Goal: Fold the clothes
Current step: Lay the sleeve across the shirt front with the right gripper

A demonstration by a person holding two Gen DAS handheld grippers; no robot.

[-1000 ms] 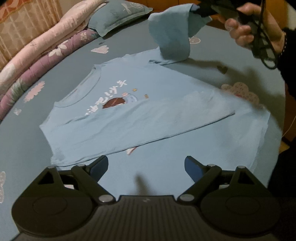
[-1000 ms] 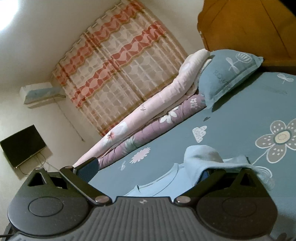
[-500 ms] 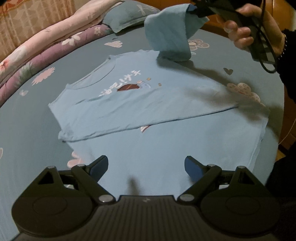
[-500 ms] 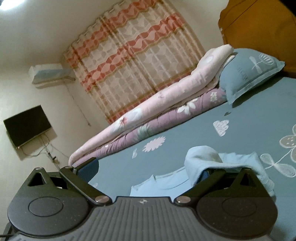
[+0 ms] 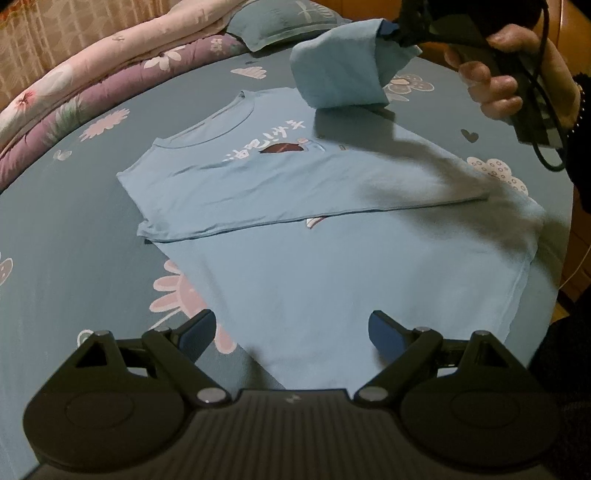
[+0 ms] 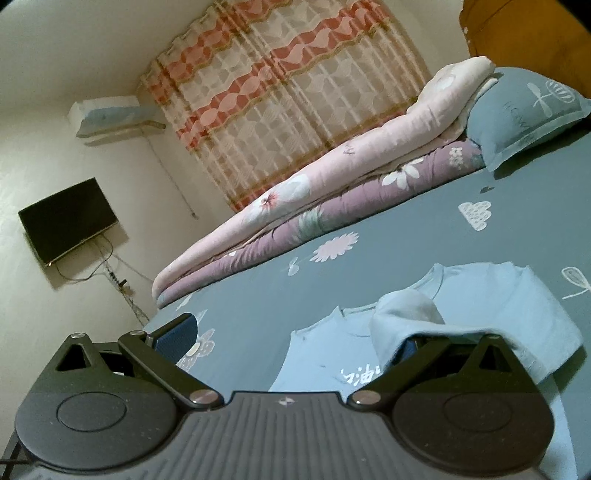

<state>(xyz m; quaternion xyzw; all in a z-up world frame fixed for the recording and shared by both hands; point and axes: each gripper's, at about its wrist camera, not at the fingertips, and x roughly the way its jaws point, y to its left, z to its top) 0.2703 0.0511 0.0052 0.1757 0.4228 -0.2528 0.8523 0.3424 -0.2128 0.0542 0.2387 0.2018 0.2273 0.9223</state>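
– On the bed (image 5: 74, 258), L wrist view first: where's the shirt?

– Light-blue T-shirt (image 5: 332, 258) lies mid-frame, print up, collar twd 11 o'clock, hem twd 5. A long crease runs 9 to 3 across it, so looks part-folded. One sleeve (image 5: 340, 70) is lifted clear at 1 o'clock, hanging off the R gripper (image 5: 388, 27), w/ the person's hand (image 5: 517, 81) round the handle at 2.

– L gripper?

– L gripper (image 5: 291, 328) at 6 o'clock, fingers spread wide, nothing btwn them, low over the hem; contact w/ cloth can't be told.

– R wrist view?

– R gripper (image 6: 295, 338) is wide open too. Sleeve (image 6: 406, 310) is draped over the finger at 4 o'clock, not pinched; other finger (image 6: 177, 330) at 8 is bare. Shirt (image 6: 332, 362) body sits just below, collar twd 1.

– Step in hand, imo?

– Prob. bringing the sleeve in over the chest. To do it well: keep it low, move slow since it's only hooked and could slip off, lay it flat twd the print, edge parallel w/ the side seam, then slide the finger out sideways w/o dragging. L could press the body so nothing shifts.
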